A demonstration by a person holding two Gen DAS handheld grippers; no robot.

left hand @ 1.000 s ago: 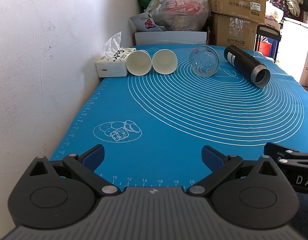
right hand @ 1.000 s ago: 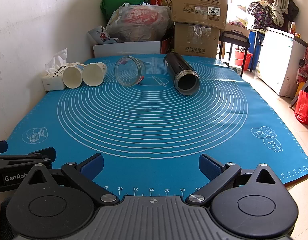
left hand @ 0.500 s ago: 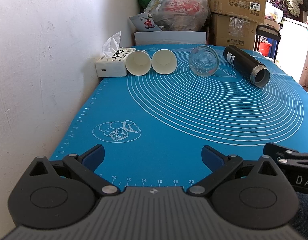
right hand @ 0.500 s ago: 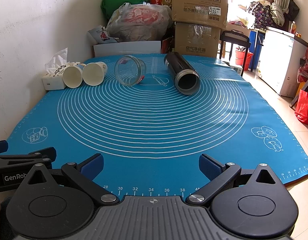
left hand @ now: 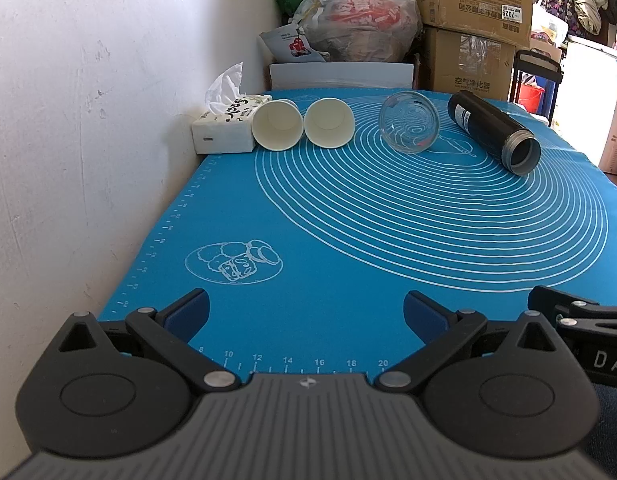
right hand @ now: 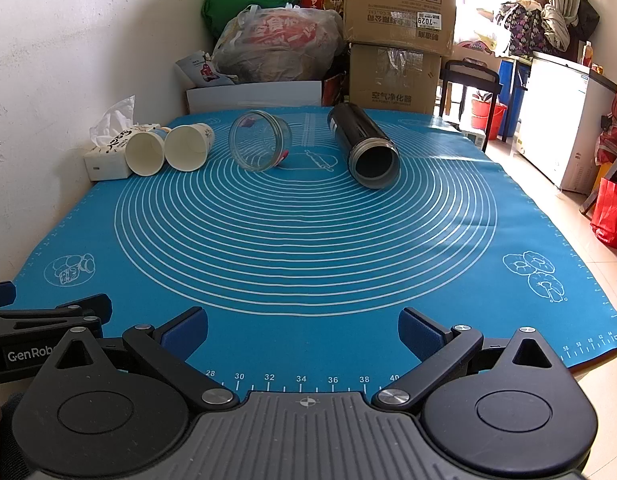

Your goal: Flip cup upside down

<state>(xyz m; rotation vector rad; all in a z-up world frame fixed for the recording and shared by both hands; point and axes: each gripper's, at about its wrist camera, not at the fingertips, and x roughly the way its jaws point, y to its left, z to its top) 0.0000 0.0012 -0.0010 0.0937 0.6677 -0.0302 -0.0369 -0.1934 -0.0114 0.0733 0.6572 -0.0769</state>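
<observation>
Two paper cups [left hand: 277, 125] [left hand: 329, 123] lay on their sides at eleven o'clock, far across the blue mat [left hand: 348, 240], touching a tissue box [left hand: 224, 132] with illegible, perhaps Chinese, print. Left gripper [left hand: 306, 312] and "GenRob"-marked right gripper [right hand: 303, 328] gaped empty.

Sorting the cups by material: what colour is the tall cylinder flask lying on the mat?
Black flask with a grey rim, clearest in the right wrist view.
</observation>
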